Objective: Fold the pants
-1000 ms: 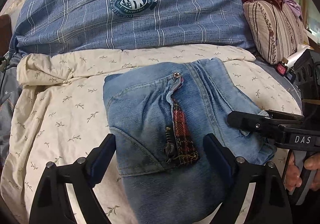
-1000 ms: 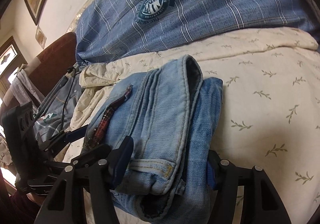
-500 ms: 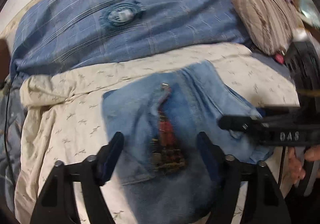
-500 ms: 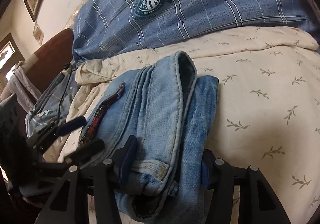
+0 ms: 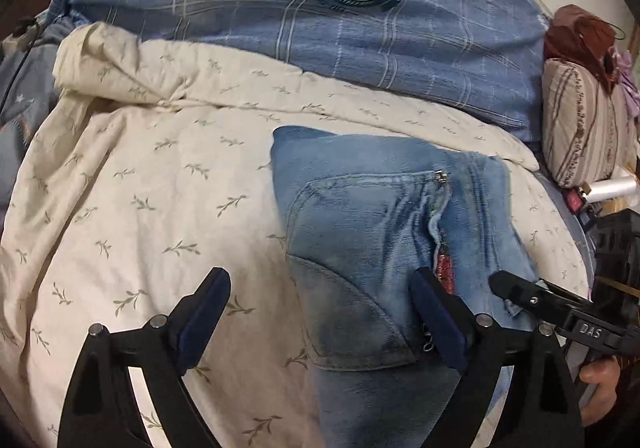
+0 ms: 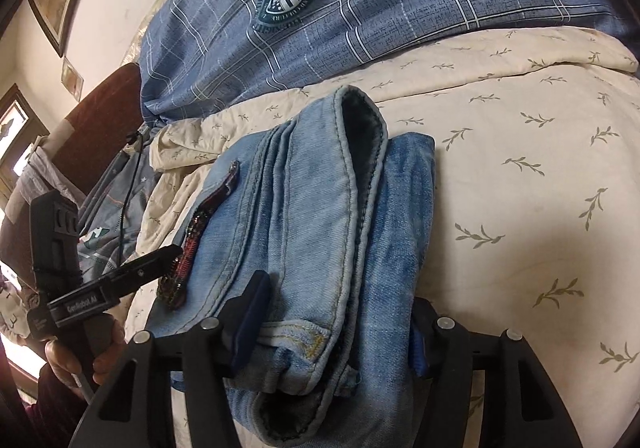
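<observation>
With the right gripper [image 6: 336, 324] widening its jaws around the folded jeans [image 6: 320, 232] at six o'clock on the cream quilt [image 6: 520, 168], and the left gripper [image 5: 320, 320] spreading, empty, at its nine o'clock edge, the thick fold could spring loose.

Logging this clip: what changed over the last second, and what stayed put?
The left gripper slid left, off the folded jeans; its opening jaws now straddle their left edge and bare bedspread. The right gripper stayed astride the jeans' end; the jeans kept their place.
</observation>
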### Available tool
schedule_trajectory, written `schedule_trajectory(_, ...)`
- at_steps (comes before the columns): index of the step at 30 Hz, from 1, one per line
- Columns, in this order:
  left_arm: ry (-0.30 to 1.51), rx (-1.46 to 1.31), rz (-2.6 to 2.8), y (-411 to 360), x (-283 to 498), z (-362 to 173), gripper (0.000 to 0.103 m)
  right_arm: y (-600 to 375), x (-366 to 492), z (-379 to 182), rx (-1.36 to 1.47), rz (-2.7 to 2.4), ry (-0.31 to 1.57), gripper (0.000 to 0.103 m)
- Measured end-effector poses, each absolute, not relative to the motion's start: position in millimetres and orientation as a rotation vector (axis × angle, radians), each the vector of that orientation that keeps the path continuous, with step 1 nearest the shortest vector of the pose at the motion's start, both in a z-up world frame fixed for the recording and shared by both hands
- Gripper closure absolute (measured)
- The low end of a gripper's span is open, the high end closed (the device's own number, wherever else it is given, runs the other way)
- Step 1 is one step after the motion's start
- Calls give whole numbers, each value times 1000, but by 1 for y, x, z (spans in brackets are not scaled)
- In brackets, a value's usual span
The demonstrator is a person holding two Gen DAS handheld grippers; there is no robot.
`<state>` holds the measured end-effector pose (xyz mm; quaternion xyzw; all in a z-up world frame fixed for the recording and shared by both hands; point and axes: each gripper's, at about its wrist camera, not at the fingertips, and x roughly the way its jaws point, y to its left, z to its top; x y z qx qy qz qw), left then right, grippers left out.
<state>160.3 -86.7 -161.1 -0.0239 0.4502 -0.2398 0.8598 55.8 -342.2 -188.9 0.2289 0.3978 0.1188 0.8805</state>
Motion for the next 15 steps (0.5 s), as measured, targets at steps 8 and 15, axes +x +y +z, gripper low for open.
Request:
schedule_trajectory(8, 905, -128, -556, -76, 156, -149, 11, -342, 56, -189, 477, 250, 827, 40)
schedule_trajectory(15, 906, -64, -616, -93, 148, -151, 11, -343, 55, -189, 476, 251, 825, 40)
